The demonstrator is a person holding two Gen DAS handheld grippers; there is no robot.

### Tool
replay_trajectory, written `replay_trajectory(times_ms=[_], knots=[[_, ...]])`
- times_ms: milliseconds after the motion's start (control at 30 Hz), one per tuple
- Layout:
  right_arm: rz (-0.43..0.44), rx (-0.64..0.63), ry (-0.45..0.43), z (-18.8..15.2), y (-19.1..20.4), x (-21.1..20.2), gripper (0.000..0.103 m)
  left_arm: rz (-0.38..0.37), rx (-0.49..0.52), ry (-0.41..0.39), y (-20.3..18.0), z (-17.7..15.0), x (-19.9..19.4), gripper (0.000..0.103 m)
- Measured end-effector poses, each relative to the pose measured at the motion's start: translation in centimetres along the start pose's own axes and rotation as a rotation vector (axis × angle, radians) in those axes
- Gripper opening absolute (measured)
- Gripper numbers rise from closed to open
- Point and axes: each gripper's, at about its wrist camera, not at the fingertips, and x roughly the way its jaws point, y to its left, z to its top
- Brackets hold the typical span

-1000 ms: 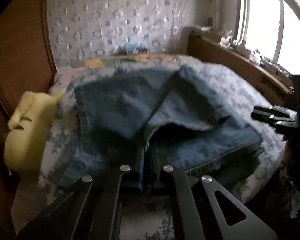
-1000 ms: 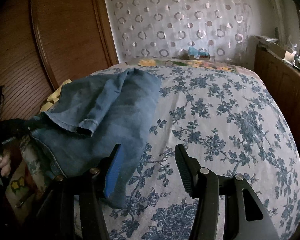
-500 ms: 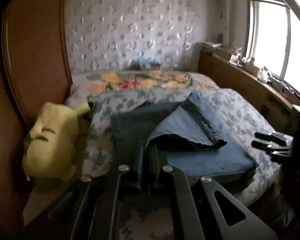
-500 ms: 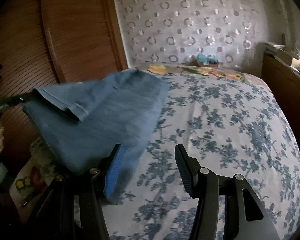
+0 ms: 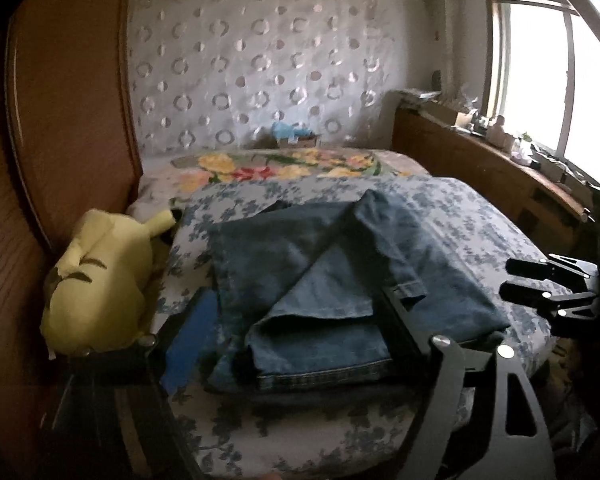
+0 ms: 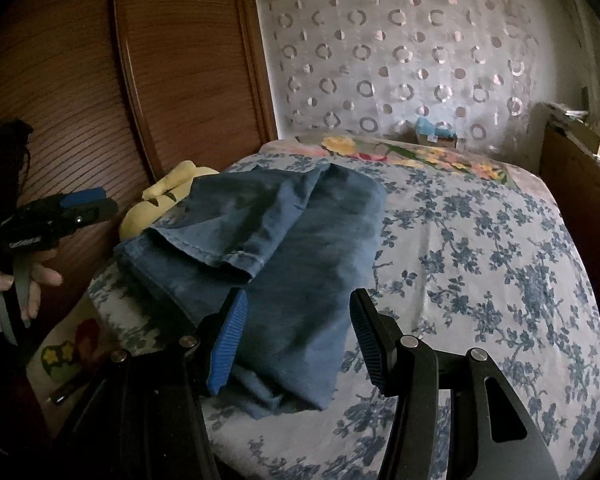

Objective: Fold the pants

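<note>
No text, label, brand or number can be read here. The left gripper (image 6: 82,208), seen from the right wrist view, bears a small pale marking on its black body — too blurred and too small to make out.

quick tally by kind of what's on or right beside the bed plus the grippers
jeans: 1, folded, lying on the bed
yellow plush toy: 1, at the bed's edge by the wooden wall
blue floral bedspread: 1
bright flowered blanket: 1, at the far end
grippers: 2, left gripper and right gripper, both open
total: 6
</note>
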Motion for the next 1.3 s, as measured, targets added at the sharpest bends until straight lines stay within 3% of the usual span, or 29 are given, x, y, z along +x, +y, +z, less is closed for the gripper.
replay_trajectory(times_ms=[600, 867, 1300], knots=[[-0.097, -0.018, -0.018, 0.3, 1.7, -1.8, 0.059, -0.032, 0.045, -0.013, -3.6, 0.3, 0.3, 0.081], [-0.102, -0.015, -0.022, 0.2, 1.0, -2.1, 0.06, -0.038, 0.06, 0.018, -4.4, 0.0, 2.5, 0.081], [-0.12, 0.002, -0.021, -0.3, -0.6, -2.4, 0.06, -0.127, 0.075, 0.111, -6.5, 0.1, 7.3, 0.081]])
